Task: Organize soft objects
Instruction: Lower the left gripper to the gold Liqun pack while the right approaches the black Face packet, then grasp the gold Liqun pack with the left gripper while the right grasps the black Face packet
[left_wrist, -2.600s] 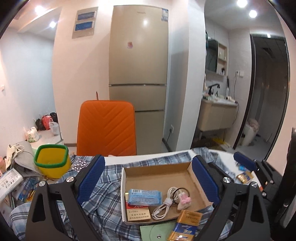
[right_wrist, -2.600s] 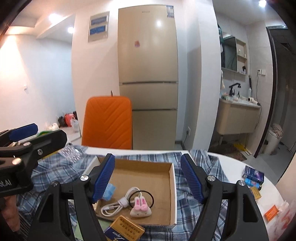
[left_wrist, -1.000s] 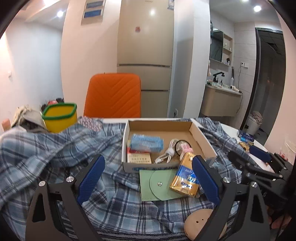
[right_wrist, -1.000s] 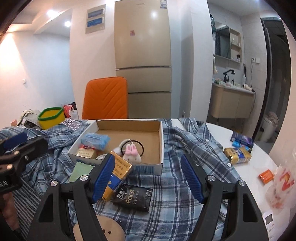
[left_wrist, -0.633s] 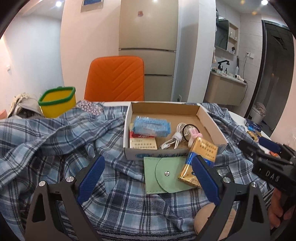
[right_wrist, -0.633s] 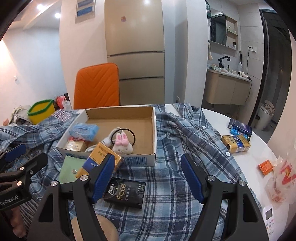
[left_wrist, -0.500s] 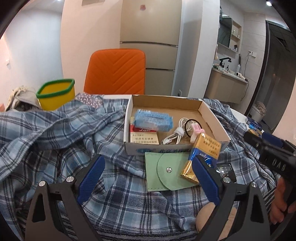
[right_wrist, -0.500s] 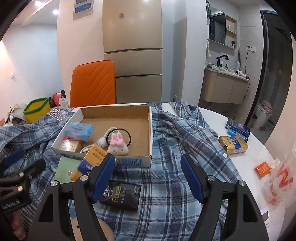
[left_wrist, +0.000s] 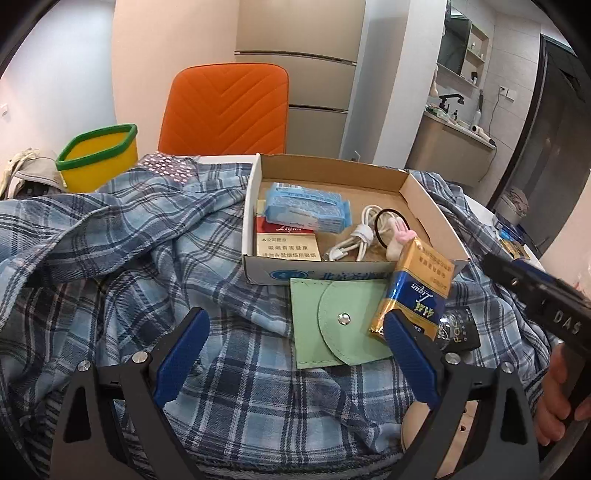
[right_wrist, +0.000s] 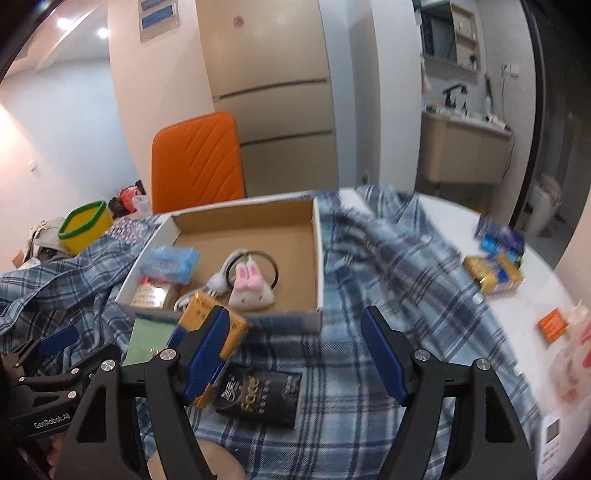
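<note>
Orange chair (left_wrist: 225, 110) behind yellow bin (left_wrist: 98, 157), fridge (right_wrist: 266, 74)

Right tongs (right_wrist: 295, 350) spread wide over plaid shirt (right_wrist: 388, 266), beside cardboard box (right_wrist: 317, 258).

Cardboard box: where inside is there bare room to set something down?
The cardboard box has bare floor along its far wall and right side, right of the bunny plush. Its left and near side is crowded: blue tissue pack, red cigarette pack, white cable, black hair tie.
</note>
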